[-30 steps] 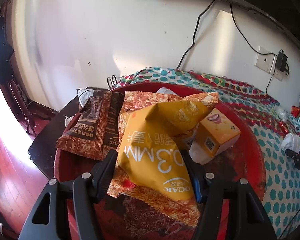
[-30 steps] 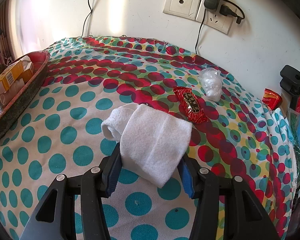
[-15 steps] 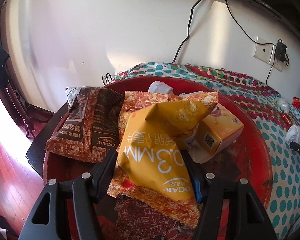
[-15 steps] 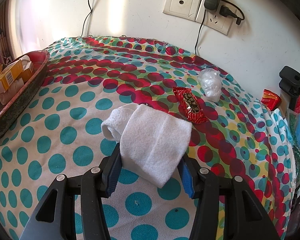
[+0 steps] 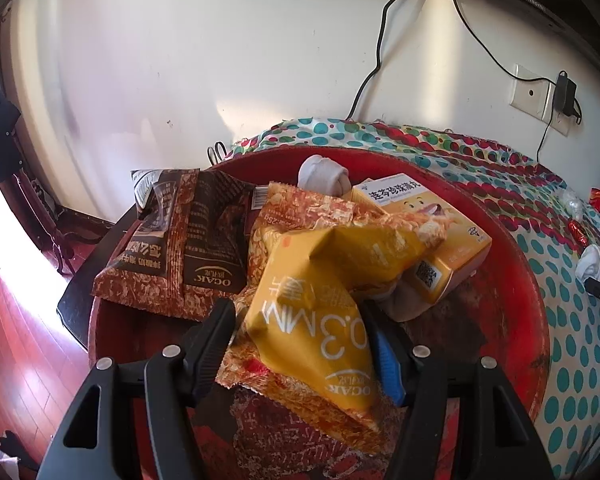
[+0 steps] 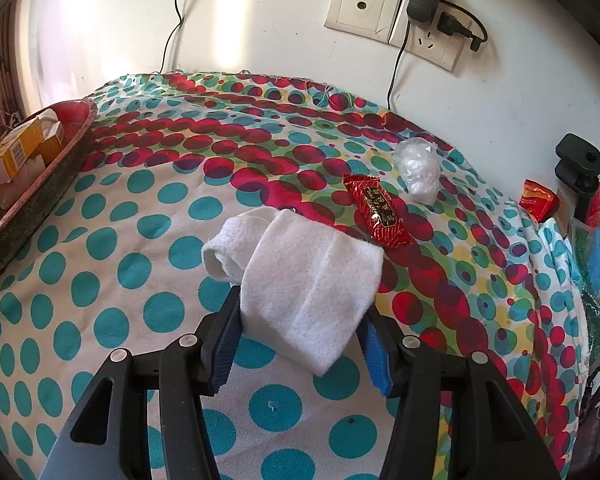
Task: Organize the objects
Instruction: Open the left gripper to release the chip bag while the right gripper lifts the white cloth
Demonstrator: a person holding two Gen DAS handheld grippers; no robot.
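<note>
A yellow snack bag (image 5: 312,292) hangs over the red tray (image 5: 516,264), and my left gripper (image 5: 300,332) is shut on its sides. Under it lie an orange patterned bag (image 5: 300,208), a brown snack bag (image 5: 188,248), a yellow box (image 5: 440,248) and a rolled white sock (image 5: 322,174). In the right wrist view a folded white cloth (image 6: 304,276) lies on the spotted tablecloth (image 6: 148,248). My right gripper (image 6: 300,328) has it between its pads, which still touch the cloth while the jaws are opening.
A red candy wrapper (image 6: 378,212) and a crumpled clear plastic wad (image 6: 418,168) lie just behind the cloth. A black clamp (image 6: 580,168) and a red packet (image 6: 538,200) stand at the right edge. The tray (image 6: 56,168) sits far left; wall sockets and cables are behind.
My left gripper has shifted a little over the tray with the yellow bag, so more of the yellow box shows. The right jaws have parted slightly around the white cloth.
</note>
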